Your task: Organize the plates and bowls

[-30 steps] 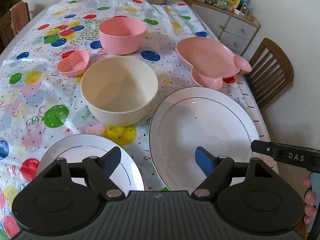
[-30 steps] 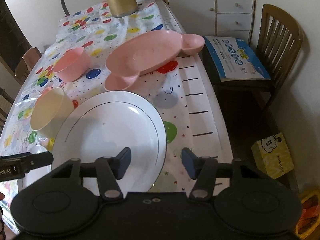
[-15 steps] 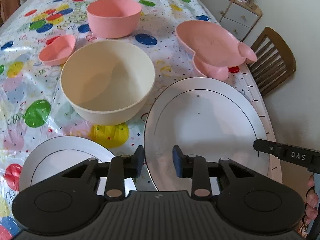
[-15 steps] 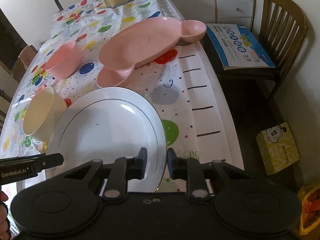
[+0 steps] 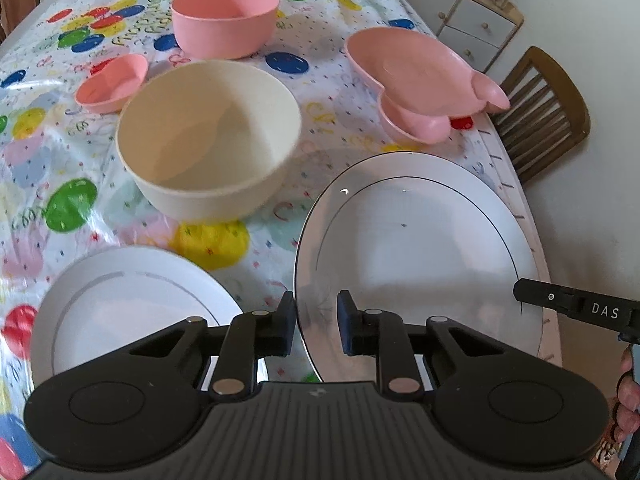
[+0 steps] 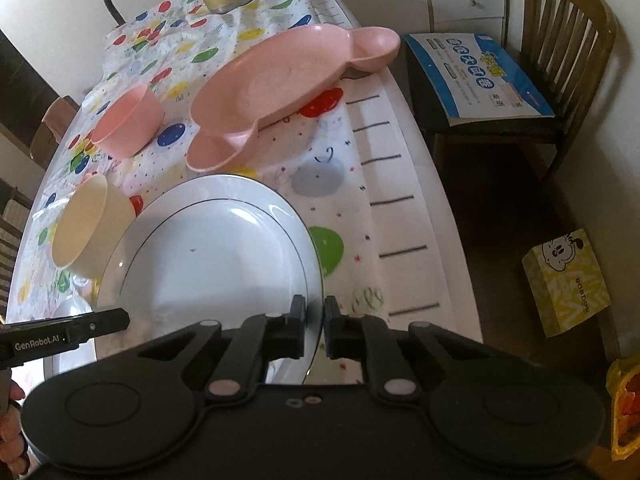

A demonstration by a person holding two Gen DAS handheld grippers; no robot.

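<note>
Pinching the large white plate (image 5: pixel 420 240) rim lower centre, your left gripper (image 5: pixel 316 330) and right gripper (image 6: pixel 314 328) are closing on opposite edges, presumably for a level two-handed lift.

Hemmed in on the counter (image 5: pixel 280 208): cream bowl (image 5: pixel 208 140) just beyond the large plate (image 5: pixel 416 248), small plate (image 5: pixel 132 300) to its left, pink tray (image 6: pixel 288 80) ahead, with open passage only off the right edge toward the chair (image 6: pixel 560 40).
</note>
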